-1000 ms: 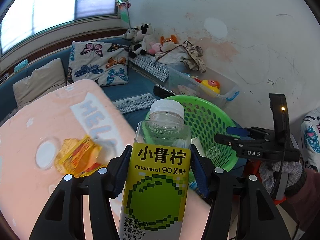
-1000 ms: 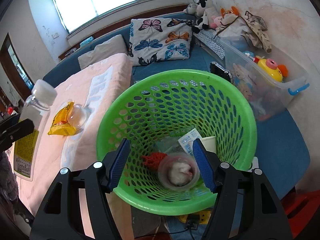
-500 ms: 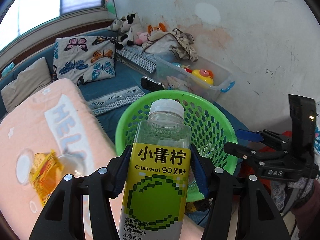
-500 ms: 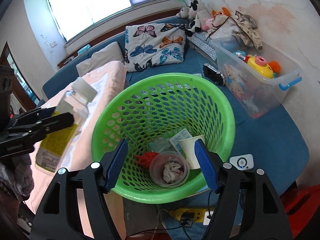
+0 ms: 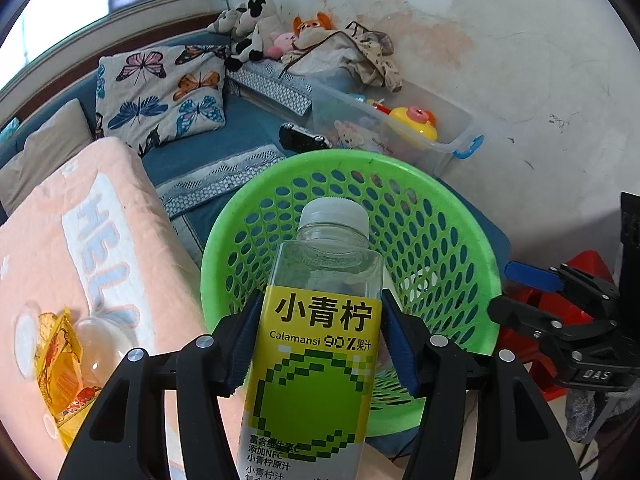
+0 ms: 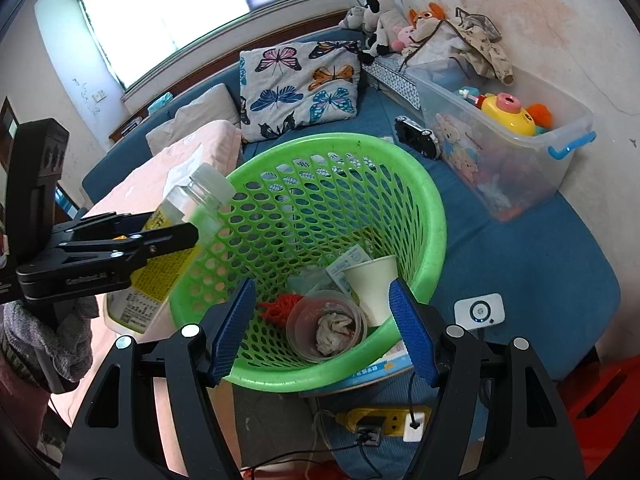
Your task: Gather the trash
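An empty clear juice bottle (image 5: 320, 380) with a yellow-green label and a white cap sits between the blue pads of my left gripper (image 5: 322, 304), which is shut on it. In the right wrist view the bottle (image 6: 180, 216) leans with its cap at the left rim of the green mesh basket (image 6: 432, 200). The basket holds a paper cup (image 6: 372, 280), a clear cup with crumpled tissue (image 6: 328, 328) and a red scrap. My right gripper (image 6: 320, 286) stands open over the basket's near rim, holding nothing. A yellow wrapper (image 5: 60, 368) lies on the pink blanket.
A clear storage box (image 6: 500, 136) of toys stands against the wall behind the basket. A butterfly pillow (image 6: 300, 88) and plush toys lie on the blue couch. A yellow power strip (image 6: 380, 420) and cables lie below the basket, and a small white device (image 6: 478, 312) sits to its right.
My left gripper has carried the bottle right and down, from over the pink blanket to the basket's left rim. The right gripper has drawn back a little from the basket.
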